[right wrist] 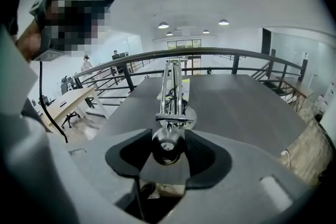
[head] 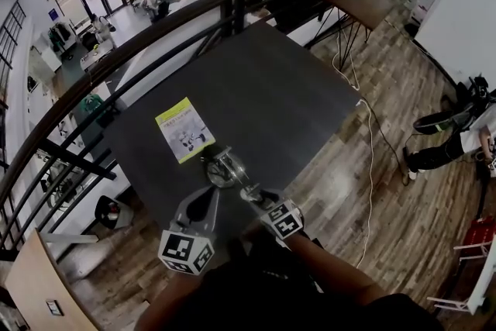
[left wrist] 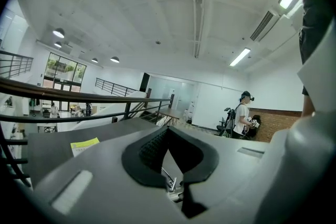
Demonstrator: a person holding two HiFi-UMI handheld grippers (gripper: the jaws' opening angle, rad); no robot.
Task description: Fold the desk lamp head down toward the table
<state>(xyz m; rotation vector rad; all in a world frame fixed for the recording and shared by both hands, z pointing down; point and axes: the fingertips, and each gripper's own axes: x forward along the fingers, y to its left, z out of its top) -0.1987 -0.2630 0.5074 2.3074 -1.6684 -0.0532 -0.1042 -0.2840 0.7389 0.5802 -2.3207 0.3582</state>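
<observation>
Desk lamp [head: 225,169], lower centre of head view on dark table [head: 294,97] near yellow leaflet [head: 184,129]: lamp head [right wrist: 168,145] clamped in wide-set jaws of right gripper [right wrist: 169,136]; left gripper [left wrist: 168,131] just beside it, jaws closed together.

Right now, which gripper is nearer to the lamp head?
Right. The right gripper has the lamp head between its jaws, with the pads on it. The left gripper is down at the base, away from the head.
</observation>
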